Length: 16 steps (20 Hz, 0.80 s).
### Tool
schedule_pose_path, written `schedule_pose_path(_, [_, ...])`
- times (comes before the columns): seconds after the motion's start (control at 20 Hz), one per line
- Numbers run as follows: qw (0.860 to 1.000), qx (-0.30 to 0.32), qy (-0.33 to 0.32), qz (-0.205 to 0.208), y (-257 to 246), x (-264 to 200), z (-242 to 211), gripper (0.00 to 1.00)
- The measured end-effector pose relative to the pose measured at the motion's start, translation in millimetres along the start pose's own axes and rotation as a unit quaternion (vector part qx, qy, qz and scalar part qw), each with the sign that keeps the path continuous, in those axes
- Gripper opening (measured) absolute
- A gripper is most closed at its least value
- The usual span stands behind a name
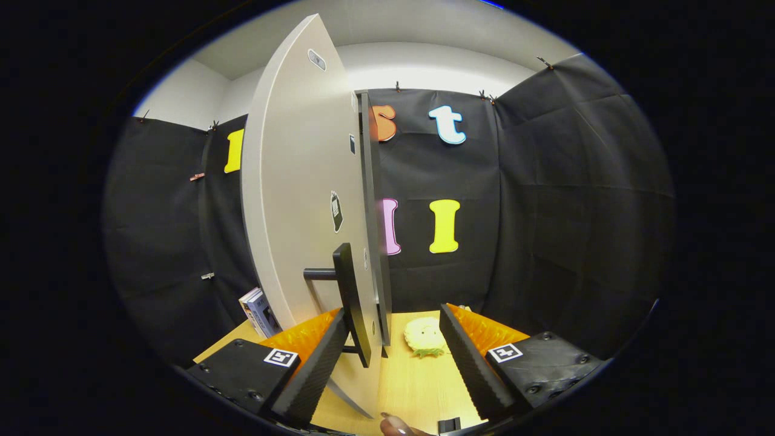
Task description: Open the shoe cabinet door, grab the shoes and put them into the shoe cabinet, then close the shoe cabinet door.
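Observation:
The shoe cabinet's pale door (pixel 296 200) stands swung out, almost edge-on, right ahead. Behind its edge shows the cabinet's dark side panel (pixel 370 212). A black bar handle (pixel 350 303) sticks out of the door on two posts. My gripper (pixel 393 316) is open, and the handle sits between the fingers, close against the left one and well apart from the right one. A pale yellow fluffy shoe (pixel 425 336) lies on the wooden table (pixel 412 387) just beyond the fingers, right of the door's edge.
A small box (pixel 257 312) leans on the table behind the door, at the left. A person's fingertip (pixel 396 427) shows at the near edge between the fingers. Black cloth walls close the booth behind and to the right.

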<state>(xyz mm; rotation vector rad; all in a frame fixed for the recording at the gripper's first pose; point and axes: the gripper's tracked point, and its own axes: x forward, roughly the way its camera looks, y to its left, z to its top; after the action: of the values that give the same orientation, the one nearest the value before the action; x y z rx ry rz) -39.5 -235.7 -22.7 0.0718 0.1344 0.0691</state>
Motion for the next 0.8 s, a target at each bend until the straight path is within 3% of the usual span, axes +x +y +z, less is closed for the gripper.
schedule_pose_path(0.45, [0.999, -0.014, -0.002, 0.034, 76.7, 15.1, -6.4, 0.98])
schedule_pose_path(0.8, [1.0, -0.011, -0.001, 0.019, 122.2, 32.6, -7.0, 0.98])
